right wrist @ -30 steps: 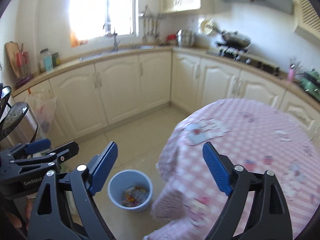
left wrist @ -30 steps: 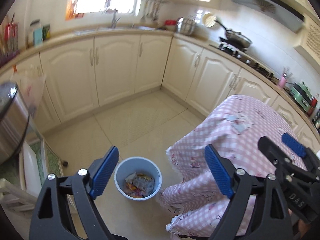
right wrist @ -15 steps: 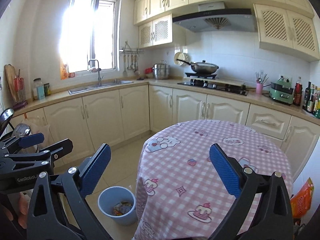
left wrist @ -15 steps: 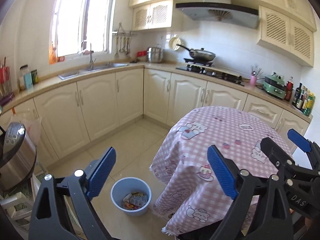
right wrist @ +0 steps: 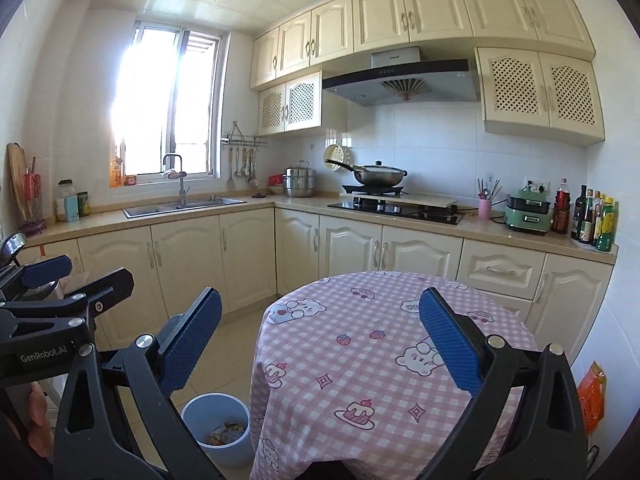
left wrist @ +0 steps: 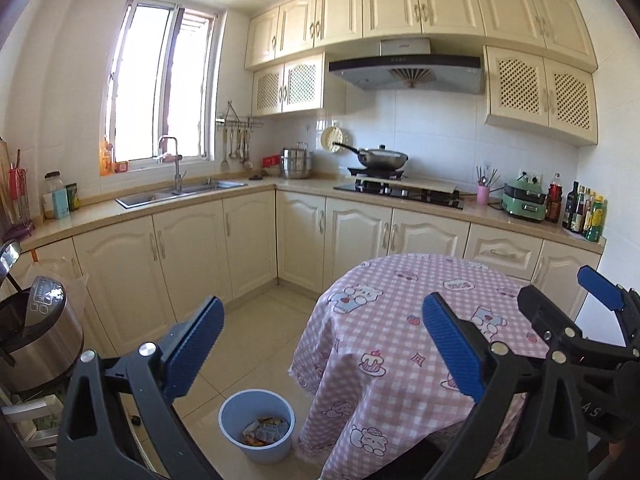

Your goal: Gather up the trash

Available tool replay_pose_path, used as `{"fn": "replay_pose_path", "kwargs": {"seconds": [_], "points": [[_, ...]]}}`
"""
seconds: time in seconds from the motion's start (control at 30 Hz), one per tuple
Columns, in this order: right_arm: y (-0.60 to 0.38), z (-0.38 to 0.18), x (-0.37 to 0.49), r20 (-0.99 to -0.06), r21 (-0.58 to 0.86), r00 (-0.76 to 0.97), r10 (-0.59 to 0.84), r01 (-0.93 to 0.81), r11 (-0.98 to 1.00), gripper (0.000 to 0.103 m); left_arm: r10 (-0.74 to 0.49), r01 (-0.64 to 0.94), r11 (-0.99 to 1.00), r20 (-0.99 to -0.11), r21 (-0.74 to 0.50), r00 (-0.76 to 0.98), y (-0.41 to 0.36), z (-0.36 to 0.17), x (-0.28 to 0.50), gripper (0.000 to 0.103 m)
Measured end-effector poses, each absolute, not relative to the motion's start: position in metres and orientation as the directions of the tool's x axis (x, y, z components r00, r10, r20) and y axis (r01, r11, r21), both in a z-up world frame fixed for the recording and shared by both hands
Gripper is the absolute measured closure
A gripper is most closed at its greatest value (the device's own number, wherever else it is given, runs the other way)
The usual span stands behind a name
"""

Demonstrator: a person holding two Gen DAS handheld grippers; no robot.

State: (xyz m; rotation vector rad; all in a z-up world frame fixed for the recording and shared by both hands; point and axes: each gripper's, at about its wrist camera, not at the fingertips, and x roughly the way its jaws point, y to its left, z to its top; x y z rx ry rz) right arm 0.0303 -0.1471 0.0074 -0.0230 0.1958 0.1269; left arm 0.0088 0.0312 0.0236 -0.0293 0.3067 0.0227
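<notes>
I see a pale blue bin (left wrist: 256,430) holding multicoloured wrappers (left wrist: 266,432), a pink-and-white checked tablecloth (right wrist: 360,364) printed with bears, and cream cabinets (left wrist: 188,256).

Left gripper (left wrist: 320,354) jaws opening, empty, right gripper (right wrist: 318,346) jaws wide, empty, side by side

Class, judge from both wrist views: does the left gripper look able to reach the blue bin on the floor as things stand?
Probably yes. The left gripper, jaws opening and empty, has bare floor between it and the blue bin; the draped table stands beside the bin, not over it.
</notes>
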Motion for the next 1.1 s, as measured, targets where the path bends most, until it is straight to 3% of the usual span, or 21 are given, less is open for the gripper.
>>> {"fn": "replay_pose_path", "kwargs": {"seconds": [0.37, 1.1], "points": [[-0.172, 0.008, 0.005, -0.155, 0.001, 0.985, 0.069, -0.069, 0.998, 0.007, -0.01, 0.009, 1.0, -0.238, -0.005, 0.971, 0.008, 0.038, -0.016, 0.005], [-0.176, 0.005, -0.006, -0.138, 0.002, 0.988, 0.072, -0.073, 0.997, 0.007, 0.008, -0.006, 1.0, -0.213, 0.013, 0.977, 0.009, 0.036, -0.022, 0.005]]}}
